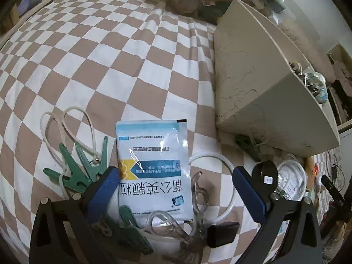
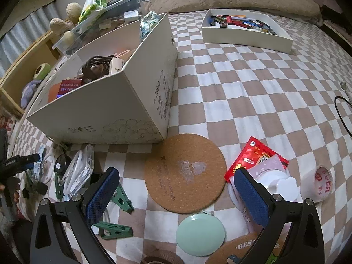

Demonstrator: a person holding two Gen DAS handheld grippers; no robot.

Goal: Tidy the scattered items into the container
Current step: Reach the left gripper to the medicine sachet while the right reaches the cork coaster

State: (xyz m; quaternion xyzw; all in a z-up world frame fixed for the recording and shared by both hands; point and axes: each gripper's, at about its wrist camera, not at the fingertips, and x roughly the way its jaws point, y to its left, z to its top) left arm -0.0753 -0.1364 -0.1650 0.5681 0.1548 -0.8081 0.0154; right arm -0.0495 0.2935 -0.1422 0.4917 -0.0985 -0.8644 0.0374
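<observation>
The container is a large white cardboard box [image 2: 123,101], partly filled, on a brown-and-white checked bed cover; it also shows in the left wrist view [image 1: 253,77]. My left gripper [image 1: 173,189] is open over a blue-and-white medicine sachet [image 1: 154,169], with green clothes pegs [image 1: 81,169], clear tubing [image 1: 211,156] and clear plastic scissors [image 1: 198,195] around it. My right gripper [image 2: 176,189] is open above a round cork mat [image 2: 184,173]. A red snack packet [image 2: 255,158], a tape roll [image 2: 321,182], a mint disc [image 2: 200,235] and green pegs [image 2: 118,200] lie near it.
A shallow white tray [image 2: 246,35] of small colourful items sits far on the bed. A black cable [image 2: 341,114] lies at the right edge. A clear packet with a white ring [image 2: 77,173] lies left of the mat. Shelves with plush toys [image 2: 41,70] stand behind the box.
</observation>
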